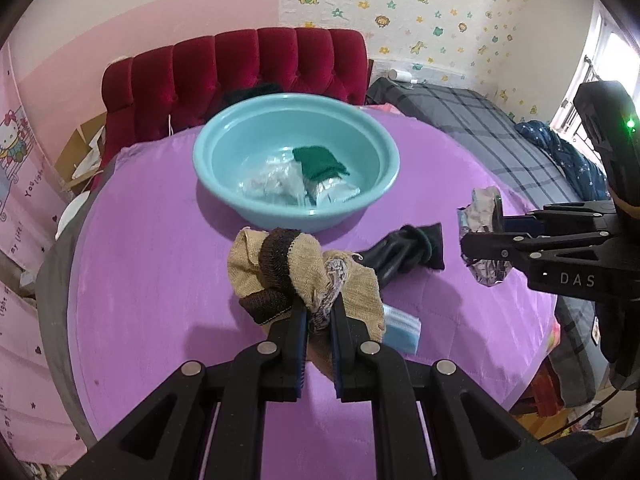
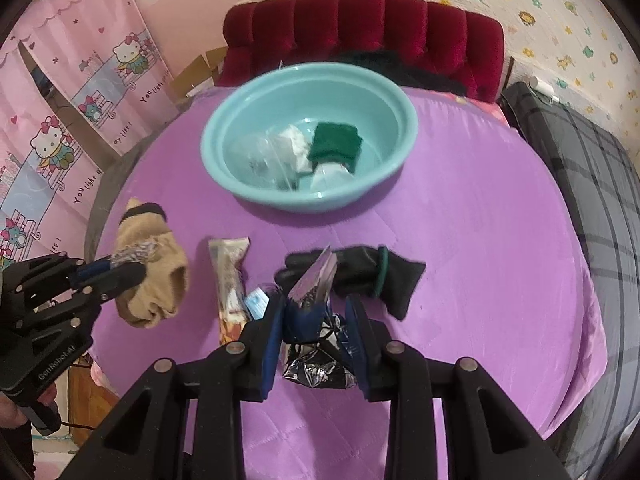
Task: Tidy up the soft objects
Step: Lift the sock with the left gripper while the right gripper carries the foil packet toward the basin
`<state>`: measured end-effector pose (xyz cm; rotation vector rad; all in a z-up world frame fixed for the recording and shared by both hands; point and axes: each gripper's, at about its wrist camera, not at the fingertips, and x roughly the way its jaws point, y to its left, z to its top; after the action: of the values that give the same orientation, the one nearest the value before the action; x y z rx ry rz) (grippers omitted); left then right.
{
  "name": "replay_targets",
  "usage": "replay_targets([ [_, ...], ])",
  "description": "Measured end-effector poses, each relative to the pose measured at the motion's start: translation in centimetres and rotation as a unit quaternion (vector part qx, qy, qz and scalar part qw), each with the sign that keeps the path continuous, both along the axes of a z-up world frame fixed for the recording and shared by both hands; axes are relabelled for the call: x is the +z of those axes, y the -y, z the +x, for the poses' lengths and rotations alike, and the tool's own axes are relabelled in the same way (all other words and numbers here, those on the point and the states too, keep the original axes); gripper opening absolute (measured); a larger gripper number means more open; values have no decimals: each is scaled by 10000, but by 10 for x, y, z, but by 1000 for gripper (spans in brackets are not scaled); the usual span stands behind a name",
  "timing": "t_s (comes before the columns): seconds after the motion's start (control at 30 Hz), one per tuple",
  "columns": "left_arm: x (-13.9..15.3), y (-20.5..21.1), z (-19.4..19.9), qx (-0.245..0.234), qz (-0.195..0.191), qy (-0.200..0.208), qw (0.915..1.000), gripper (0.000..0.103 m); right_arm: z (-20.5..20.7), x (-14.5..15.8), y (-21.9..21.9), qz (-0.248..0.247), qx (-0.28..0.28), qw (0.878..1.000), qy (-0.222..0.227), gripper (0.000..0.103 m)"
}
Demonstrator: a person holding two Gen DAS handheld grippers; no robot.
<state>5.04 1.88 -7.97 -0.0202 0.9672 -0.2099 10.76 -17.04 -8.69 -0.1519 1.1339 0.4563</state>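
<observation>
My left gripper (image 1: 319, 304) is shut on a tan knit sock with brown bands (image 1: 352, 280), bunched and lifted above the purple table cover (image 1: 160, 260). The right wrist view shows that sock (image 2: 160, 280) hanging from the left gripper (image 2: 128, 264) at the left. My right gripper (image 2: 316, 304) is shut on a crumpled silver foil packet (image 2: 316, 372), held off the table. The left wrist view has the right gripper (image 1: 480, 224) and its packet (image 1: 486, 272) at the right. Beyond both stands a teal basin (image 1: 240, 136) (image 2: 256, 120) holding a green cloth (image 1: 320, 162) (image 2: 334, 144) and clear plastic bags.
A black glove (image 1: 404, 248) (image 2: 360, 272) lies on the cover between the grippers. A blue mask pack (image 1: 400, 328) (image 2: 256, 304) and a long snack wrapper (image 2: 230, 276) lie near it. A red tufted chair back (image 1: 240, 68) stands behind the table, a plaid-covered bed (image 1: 480, 120) to the right.
</observation>
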Motion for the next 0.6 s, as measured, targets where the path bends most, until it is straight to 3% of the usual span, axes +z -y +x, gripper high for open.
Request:
replay_targets([
  [0.6, 24, -7, 66, -153, -49, 168, 9997, 11, 54, 27, -31, 199, 118, 9997, 125, 34],
])
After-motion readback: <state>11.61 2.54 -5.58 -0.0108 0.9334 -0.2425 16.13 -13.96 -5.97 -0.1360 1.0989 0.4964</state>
